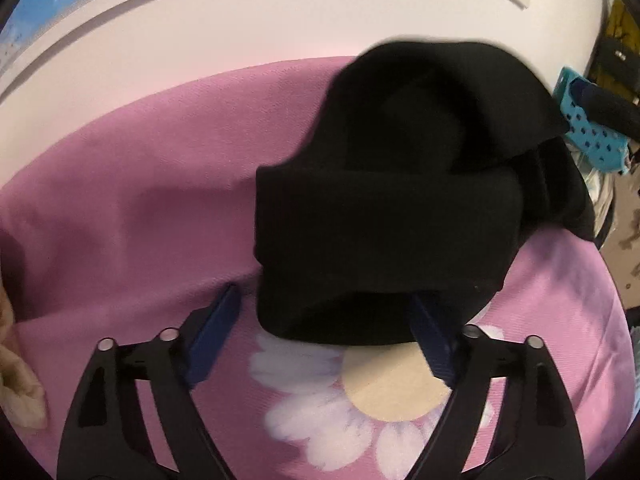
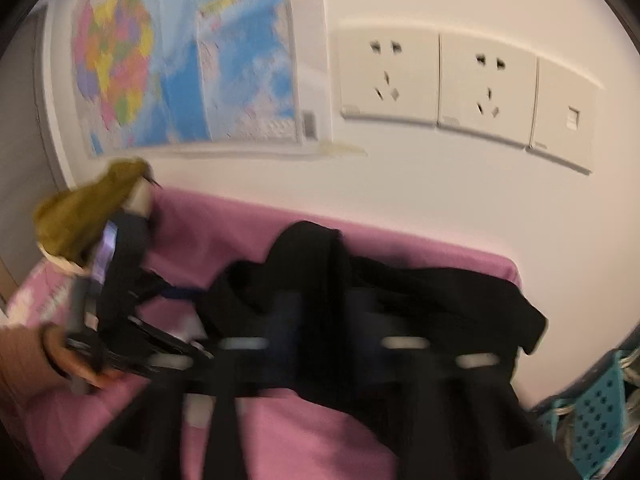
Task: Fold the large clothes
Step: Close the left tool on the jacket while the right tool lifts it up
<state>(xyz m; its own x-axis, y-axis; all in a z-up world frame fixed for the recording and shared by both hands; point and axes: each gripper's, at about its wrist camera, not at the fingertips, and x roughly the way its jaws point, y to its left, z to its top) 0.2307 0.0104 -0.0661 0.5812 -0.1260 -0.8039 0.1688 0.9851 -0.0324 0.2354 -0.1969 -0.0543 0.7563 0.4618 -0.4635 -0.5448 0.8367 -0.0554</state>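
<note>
The right claw (image 2: 320, 320) fills the six o'clock part of the view, blurred — its fingers stand apart over a black garment (image 2: 360, 292) heaped on the pink cover (image 2: 224, 232). At nine o'clock a hand (image 2: 60, 360) carries the left claw (image 2: 176, 294) toward the cloth's edge. A map (image 2: 184, 56) hangs at eleven, wall sockets (image 2: 460, 84) at one, a blue basket (image 2: 596, 412) at four.
</note>
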